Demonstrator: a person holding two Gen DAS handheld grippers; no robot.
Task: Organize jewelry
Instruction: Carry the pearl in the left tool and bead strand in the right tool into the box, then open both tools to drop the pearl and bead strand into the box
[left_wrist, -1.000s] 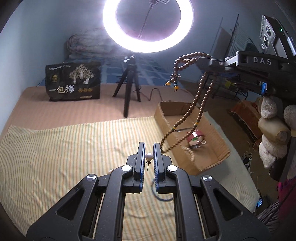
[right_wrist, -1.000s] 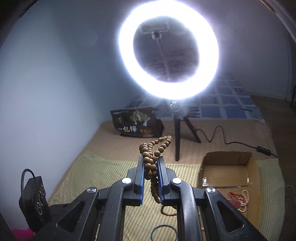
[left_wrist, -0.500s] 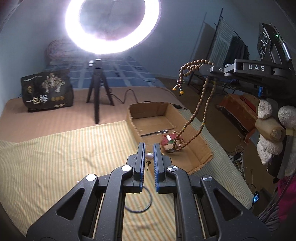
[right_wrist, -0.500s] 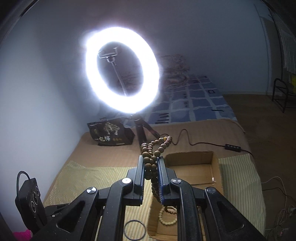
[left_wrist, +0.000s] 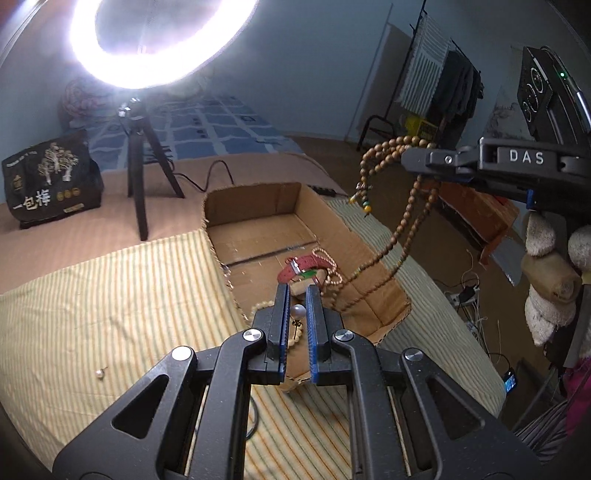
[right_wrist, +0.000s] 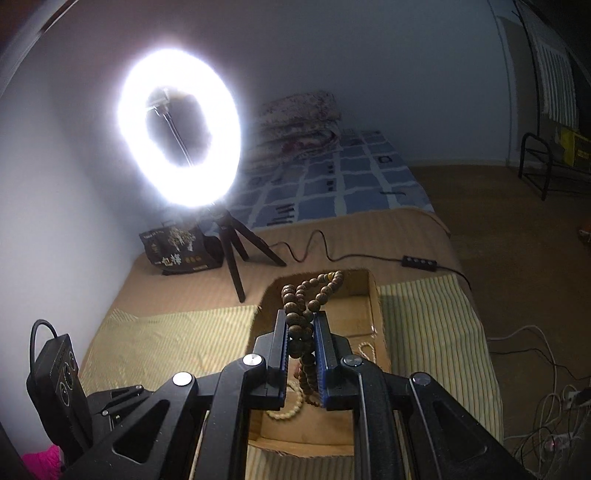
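My left gripper (left_wrist: 296, 295) is shut on a pearl earring (left_wrist: 298, 311) and holds it above the near end of an open cardboard box (left_wrist: 384, 271). The box holds a red watch (left_wrist: 304, 266) and pale bead strings. My right gripper (right_wrist: 300, 318) is shut on a brown wooden bead necklace (right_wrist: 299, 332); in the left wrist view that gripper (left_wrist: 410, 162) is up at the right, and the necklace (left_wrist: 406, 229) hangs down into the box. A second pearl earring (left_wrist: 99, 374) lies on the striped cloth at the left.
A ring light on a black tripod (left_wrist: 138, 192) stands behind the box, its cable (right_wrist: 332, 254) running right. A black printed bag (left_wrist: 50, 181) stands at the back left. A dark ring (left_wrist: 255, 421) lies on the striped cloth (left_wrist: 110, 295) under my left gripper.
Both grippers have moved right, over the box. The necklace's lower end now hangs inside the box. The pearl earring has come over the box's near end.
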